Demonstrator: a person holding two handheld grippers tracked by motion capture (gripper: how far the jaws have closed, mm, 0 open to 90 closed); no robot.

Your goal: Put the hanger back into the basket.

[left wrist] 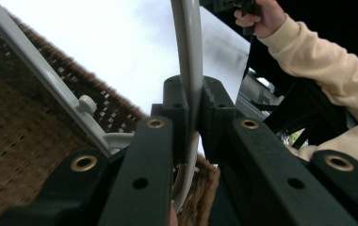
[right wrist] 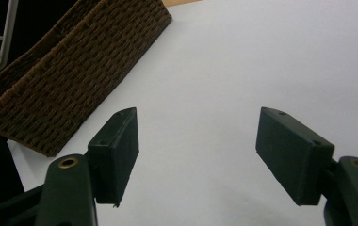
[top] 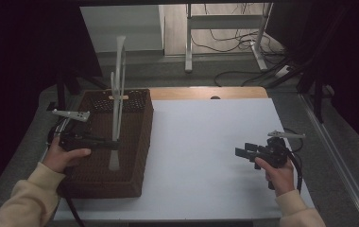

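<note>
White plastic clothes hanger (top: 117,101) stands nearly upright over the brown woven basket (top: 135,142), its long arm rising well above the basket's rim and its lower end down inside the basket. The left gripper (top: 114,143) reaches in level from the left side of the basket and clamps the hanger partway up its height; the jaws are closed tight on it. In the left gripper view the pale curved bar of the hanger (left wrist: 190,70) runs straight up between the two black jaws, pinched where they meet, while a second straight bar with a small round peg slants off to the left over the basket's weave (left wrist: 21,136). The person's left hand (top: 64,156), in a cream sleeve, holds that gripper over the basket's left edge.

The basket sits on the left part of the white table (top: 206,142), its long side running away from the person.

The right gripper (top: 243,152) is held over the right part of the table, well apart from the basket, pointing left toward it. In the right gripper view its jaws stand wide apart with only bare white table (right wrist: 243,56) between them, and the basket's side wall (right wrist: 73,70) shows at the upper left. The right hand (top: 277,172) grips it from below.
</note>
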